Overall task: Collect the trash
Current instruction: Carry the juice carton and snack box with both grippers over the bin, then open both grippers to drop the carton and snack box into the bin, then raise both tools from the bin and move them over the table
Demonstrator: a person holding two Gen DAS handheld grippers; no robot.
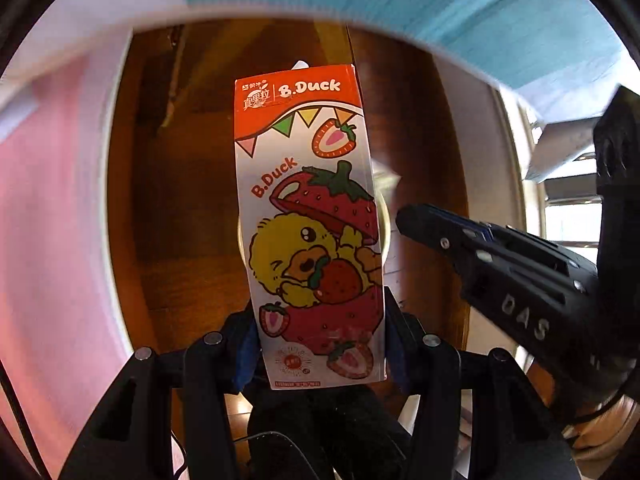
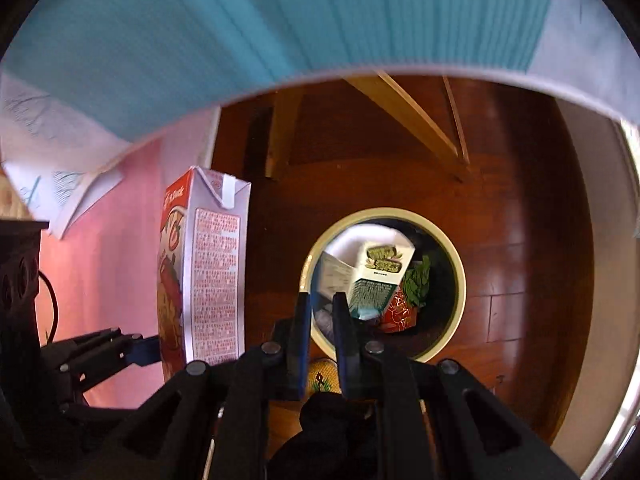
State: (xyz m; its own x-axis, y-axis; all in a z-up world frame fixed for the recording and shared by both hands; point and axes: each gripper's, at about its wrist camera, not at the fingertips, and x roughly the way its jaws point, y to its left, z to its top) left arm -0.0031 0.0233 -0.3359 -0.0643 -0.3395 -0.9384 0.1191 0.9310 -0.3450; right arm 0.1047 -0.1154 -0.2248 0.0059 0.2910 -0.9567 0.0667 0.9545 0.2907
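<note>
A dark wooden floor [image 2: 520, 240] fills the lower part of both views, edged above by a blue and white cloth [image 2: 280, 20] and at the side by pink cloth [image 2: 112, 248]. On the floor stands a round bin [image 2: 460, 280] with a pale rim, holding a green-and-white box [image 2: 380, 276], a red wrapper and some leaves. The left gripper [image 1: 320, 344] clamps the bottom of a strawberry drink carton [image 1: 308, 216], which stands upright from its jaws, above the floor just beside the bin. The right gripper [image 2: 322, 312] has its jaws nearly together with nothing between them, its tips over the bin's near rim. Bare floor surrounds the bin.
</note>
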